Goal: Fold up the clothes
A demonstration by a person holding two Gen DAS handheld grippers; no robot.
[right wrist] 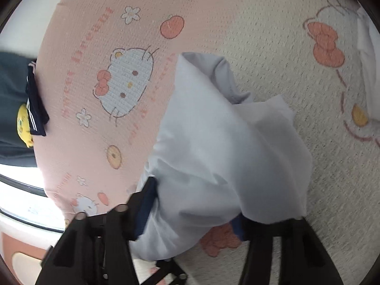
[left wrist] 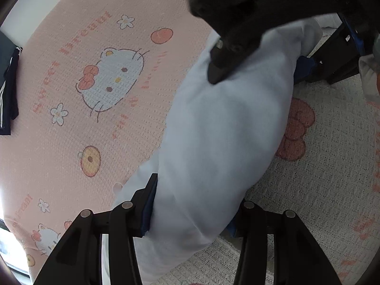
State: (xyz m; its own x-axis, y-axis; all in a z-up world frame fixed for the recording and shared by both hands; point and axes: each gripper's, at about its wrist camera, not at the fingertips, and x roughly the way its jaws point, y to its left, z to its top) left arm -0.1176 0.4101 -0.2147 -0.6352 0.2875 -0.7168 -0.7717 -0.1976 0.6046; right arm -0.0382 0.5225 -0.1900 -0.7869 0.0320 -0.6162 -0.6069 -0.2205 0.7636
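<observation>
Both grippers angle downward; the left gripper [left wrist: 192, 204] and right gripper [right wrist: 194, 213] each clamp the white garment [left wrist: 220, 128], with bare pink blanket [left wrist: 71, 47] leftward.

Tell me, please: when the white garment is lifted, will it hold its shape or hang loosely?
Probably it hangs loosely: the white garment already bunches and sags between the left gripper and right gripper. It looks thin and light, so free edges may droop.
</observation>
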